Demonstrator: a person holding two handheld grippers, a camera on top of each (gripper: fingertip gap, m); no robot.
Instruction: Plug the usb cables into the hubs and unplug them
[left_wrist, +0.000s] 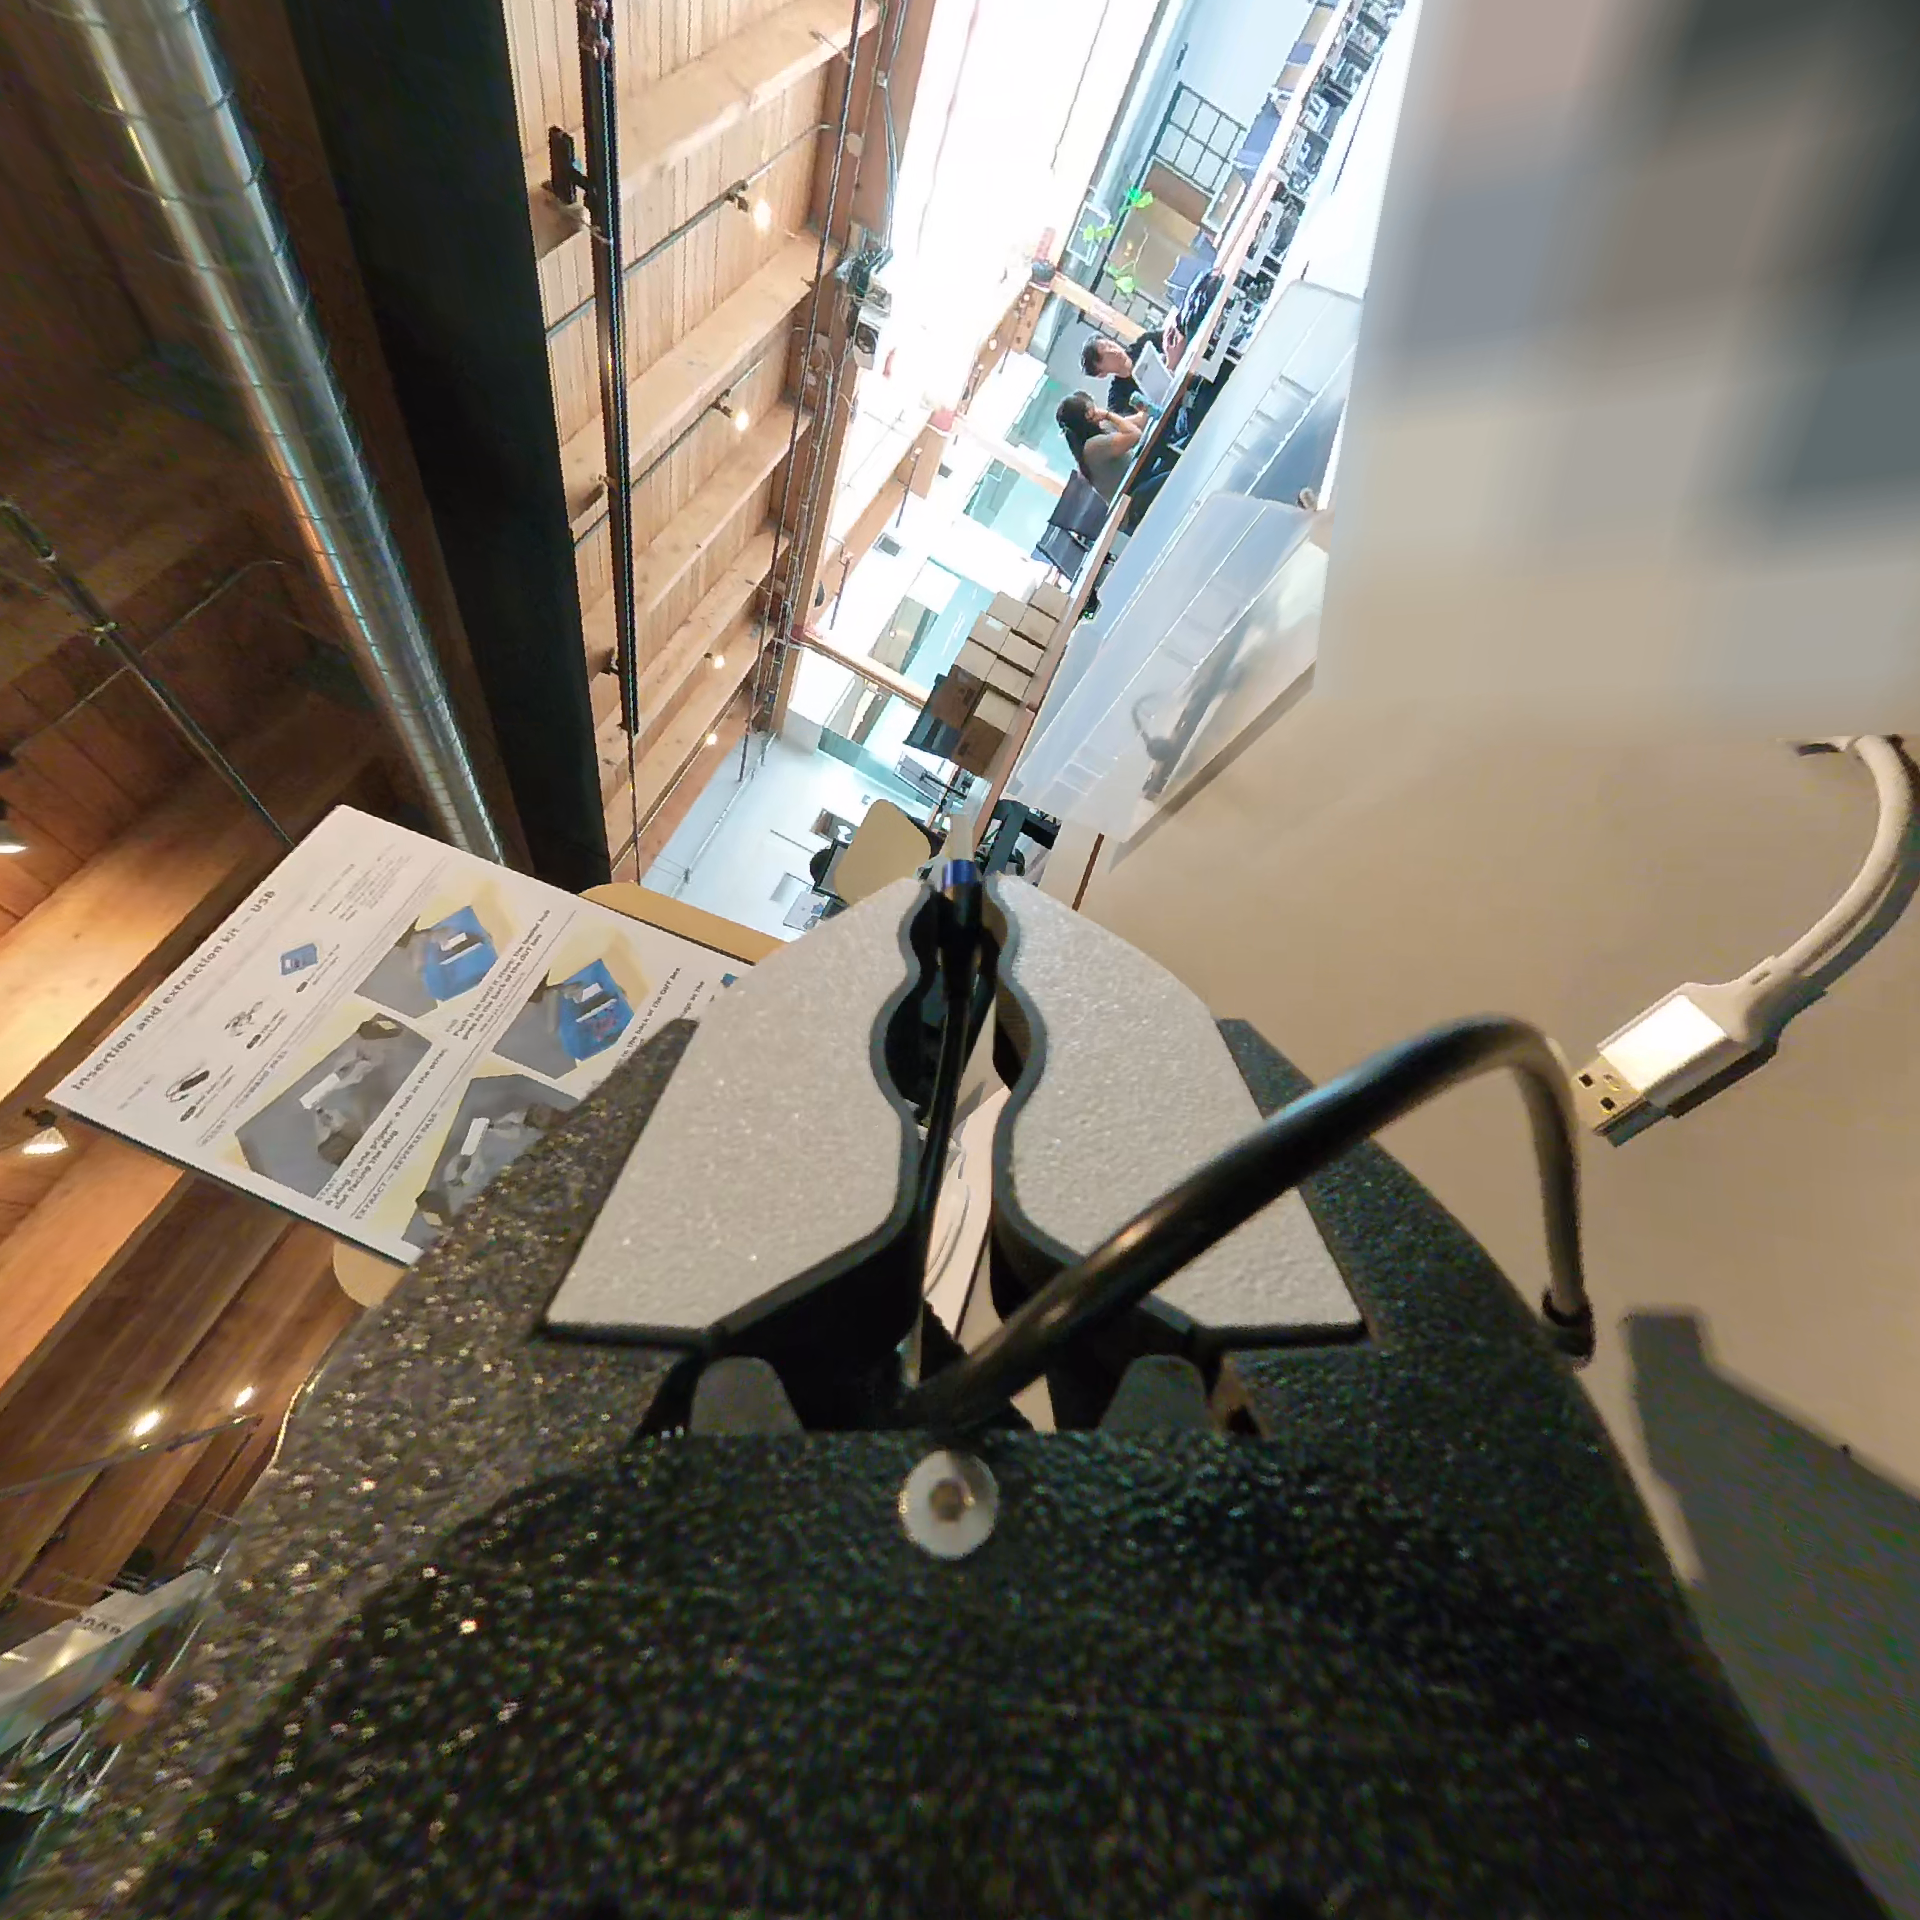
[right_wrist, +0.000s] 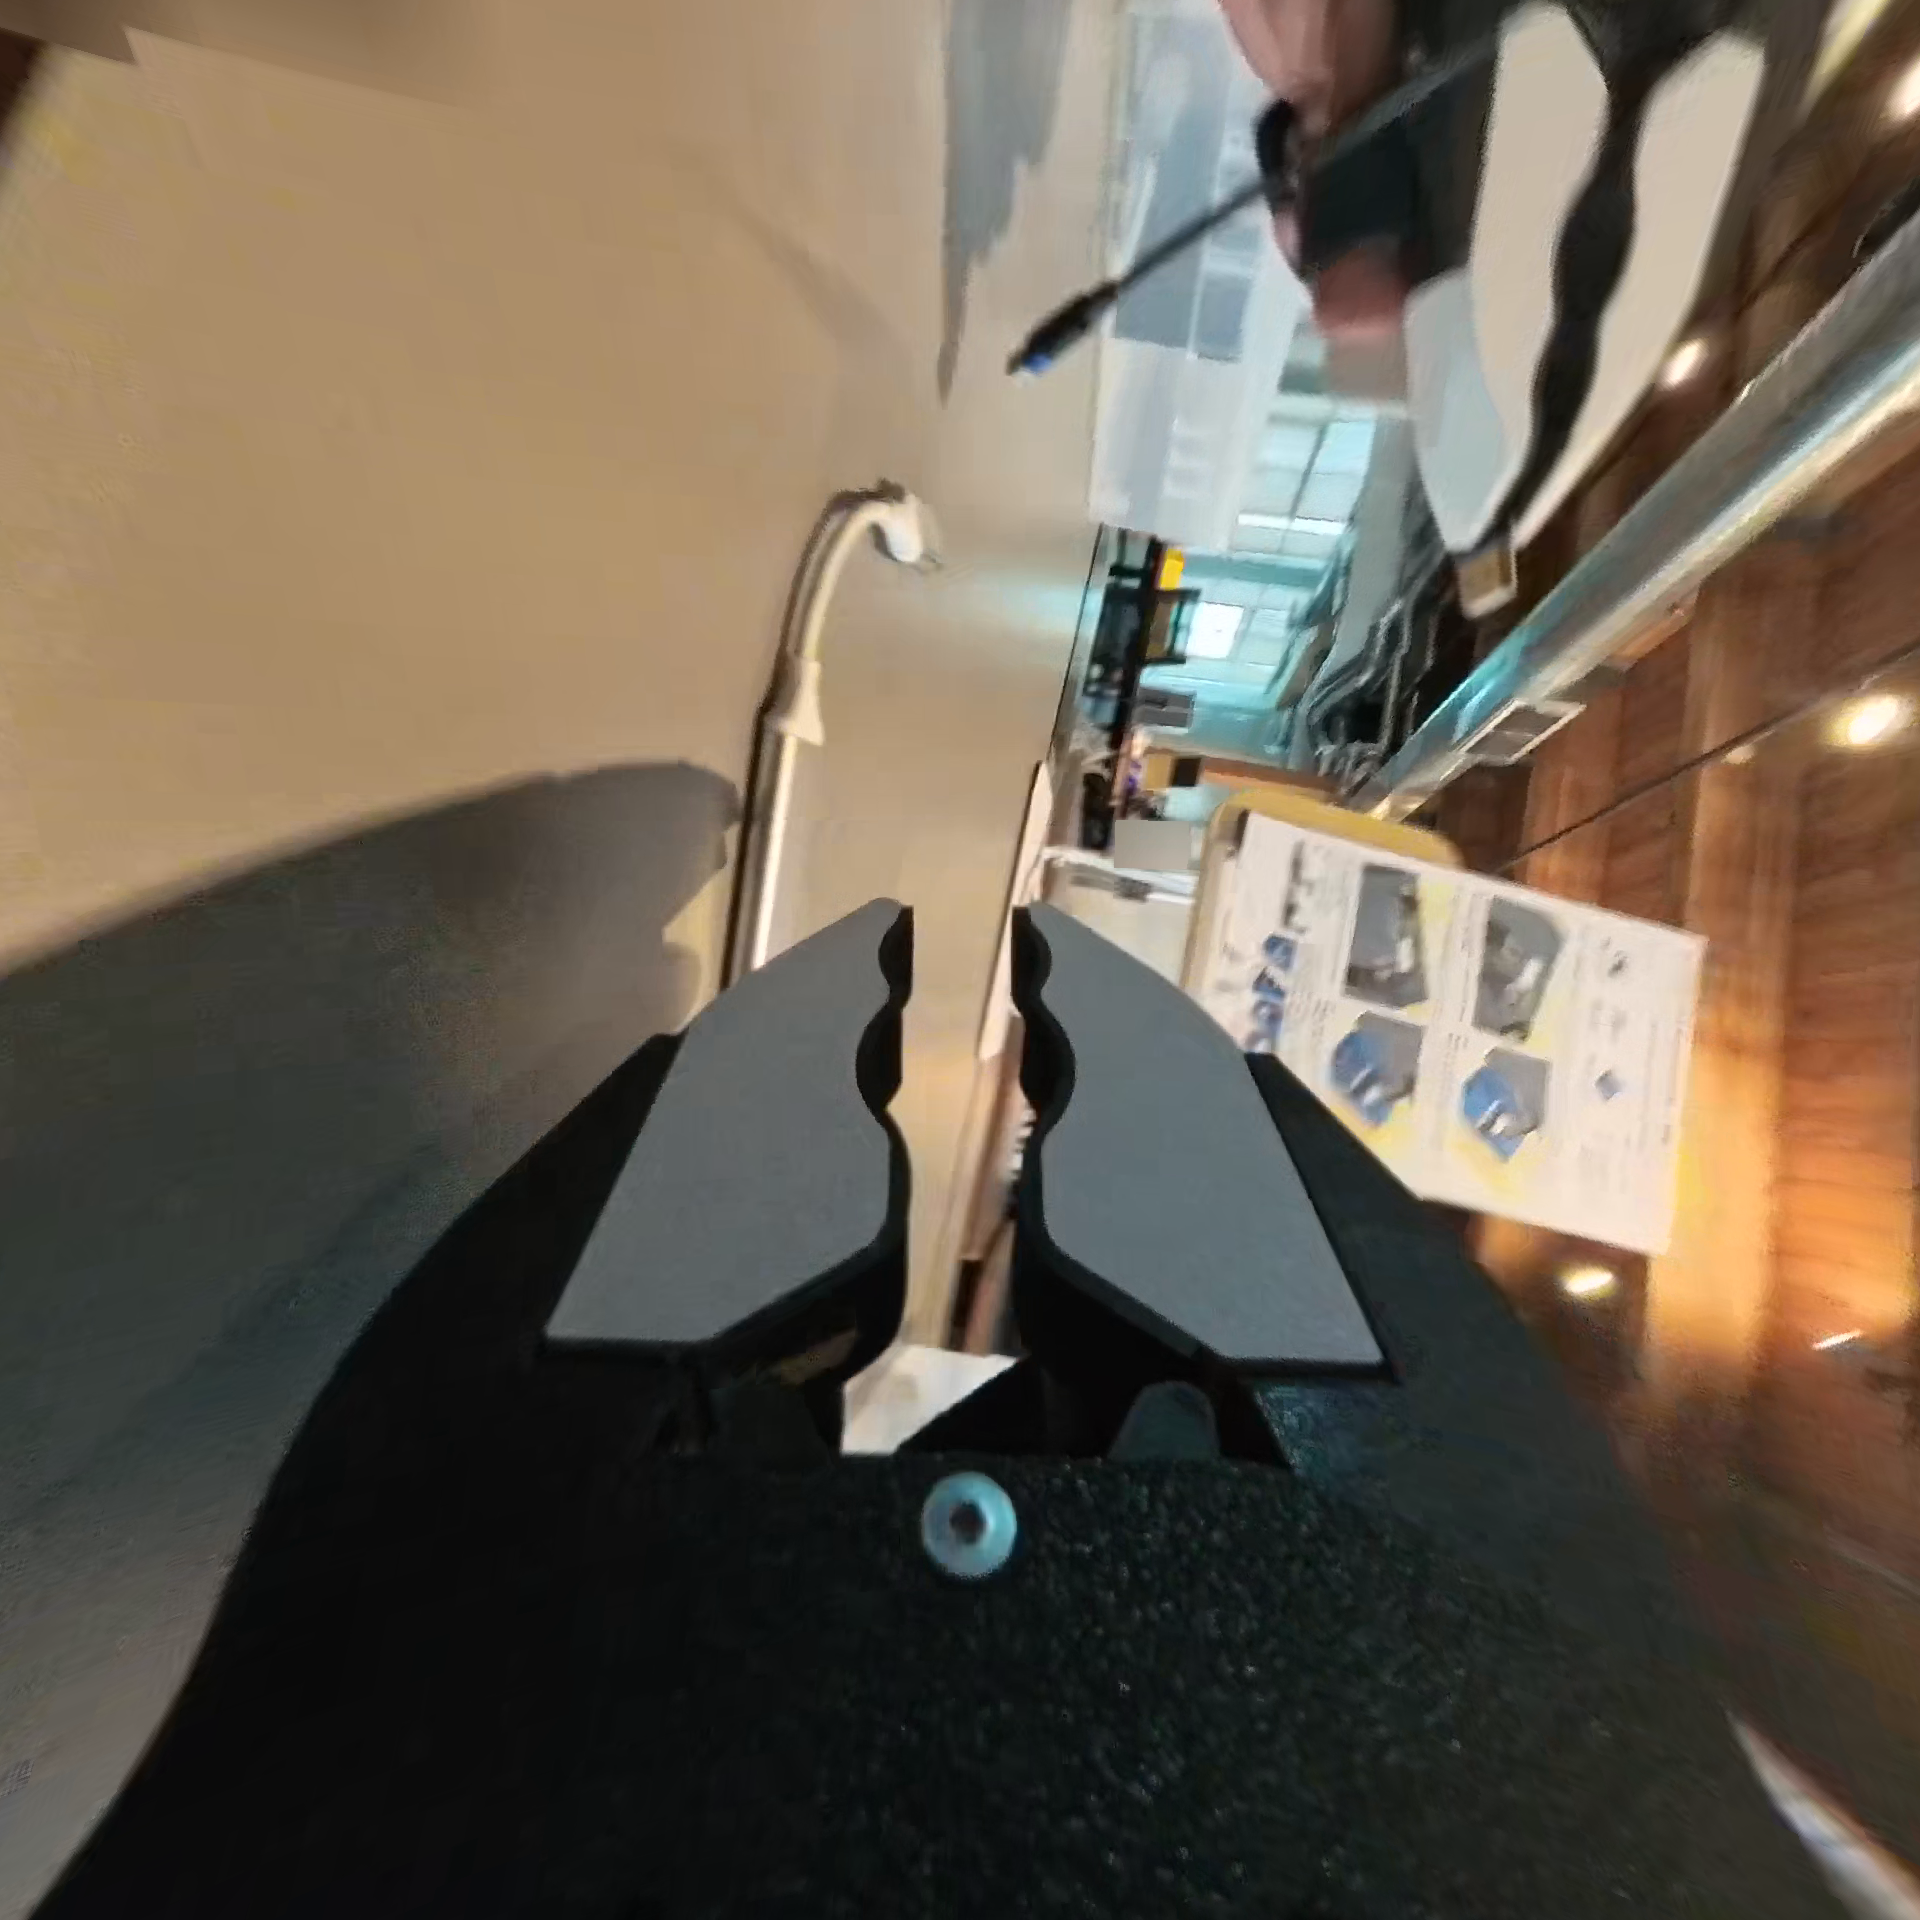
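A workshop with wooden ceiling beams shows behind a pale tabletop (left_wrist: 1351, 935), and a printed instruction sheet (left_wrist: 343, 1029) stands at nine o'clock. The left gripper (left_wrist: 956, 894) is clamped on a thin black usb cable (left_wrist: 951, 1049), its blue-tipped plug poking out at twelve o'clock; a white usb cable (left_wrist: 1683, 1049) lies at three o'clock. The right gripper (right_wrist: 961, 925) is parted narrowly, holding nothing.

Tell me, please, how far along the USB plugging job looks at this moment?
Nothing looks plugged in: no hub shows in either view. In hand: the left gripper is shut on the thin black cable, its blue-tipped plug at the fingertips. The right gripper is open and empty. Left: the white cable with the silver USB plug hangs free.
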